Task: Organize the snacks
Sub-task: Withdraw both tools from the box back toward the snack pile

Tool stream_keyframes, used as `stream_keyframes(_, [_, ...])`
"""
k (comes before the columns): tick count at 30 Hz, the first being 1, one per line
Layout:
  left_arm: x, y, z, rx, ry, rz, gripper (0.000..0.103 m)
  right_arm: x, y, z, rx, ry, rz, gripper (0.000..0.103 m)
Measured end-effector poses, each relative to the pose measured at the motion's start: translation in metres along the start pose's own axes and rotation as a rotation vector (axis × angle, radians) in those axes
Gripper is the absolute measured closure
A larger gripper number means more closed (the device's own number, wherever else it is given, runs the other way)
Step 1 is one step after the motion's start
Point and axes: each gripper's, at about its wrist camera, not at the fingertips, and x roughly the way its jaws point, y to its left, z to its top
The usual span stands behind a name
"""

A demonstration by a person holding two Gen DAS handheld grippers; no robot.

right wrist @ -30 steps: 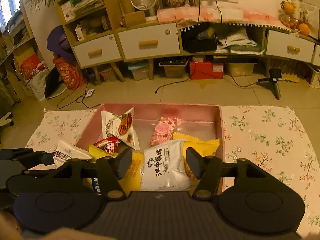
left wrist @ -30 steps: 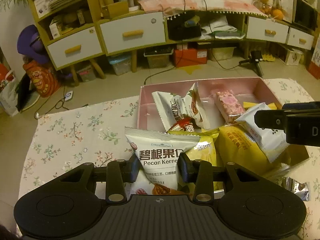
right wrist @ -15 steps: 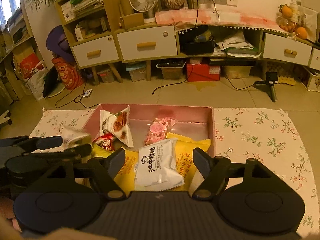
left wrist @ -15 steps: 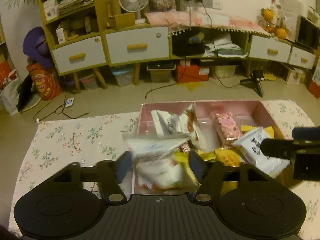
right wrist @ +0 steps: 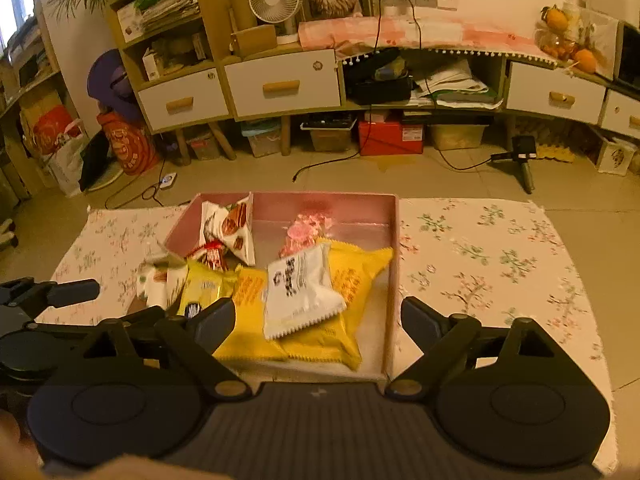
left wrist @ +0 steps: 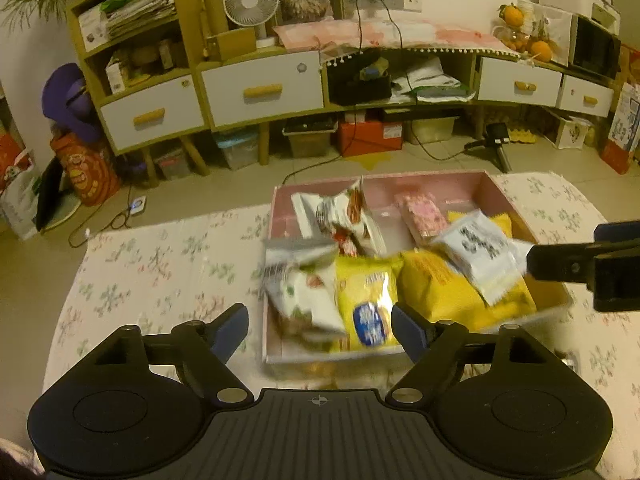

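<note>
Both grippers' fingers have just spread, released — left gripper point(left wrist: 319, 322) dropped the pecan packet point(left wrist: 298, 292) in the pink box point(left wrist: 516, 208); right gripper point(right wrist: 318, 318) likewise empty.

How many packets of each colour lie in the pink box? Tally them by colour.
White packets: 3
Yellow packets: 3
Pink packet: 1
Red packet: 1
Total: 8

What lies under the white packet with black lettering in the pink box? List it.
The white packet lies on two yellow packets, inside the pink box. Their fronts show only around it; anything beneath them is hidden.
</note>
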Motion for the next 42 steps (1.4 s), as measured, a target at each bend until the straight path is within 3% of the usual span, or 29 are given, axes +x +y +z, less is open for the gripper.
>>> stream_keyframes(4, [-0.014, 0.0, -0.012, 0.004, 0.015, -0.001, 0.021, -0.011, 0.001, -0.01, -0.007, 0.017, -0.006, 0.008])
stream_keyframes(18, [-0.051, -0.001, -0.055, -0.01, 0.055, -0.017, 0.015, -0.032, 0.012, -0.041, -0.005, 0.061, -0.016, 0.005])
stream_keyframes(27, [-0.064, 0.008, -0.075, -0.023, 0.088, -0.018, 0.014, -0.038, 0.017, -0.06, 0.021, 0.088, -0.001, 0.003])
stream_keyframes(30, [-0.067, 0.013, -0.084, -0.042, 0.098, -0.027, 0.008, -0.039, 0.02, -0.066, 0.016, 0.09, 0.004, 0.002])
stream_keyframes(42, [-0.064, 0.04, -0.116, -0.078, 0.111, -0.038, 0.008, -0.032, 0.026, -0.096, -0.01, 0.091, 0.014, 0.001])
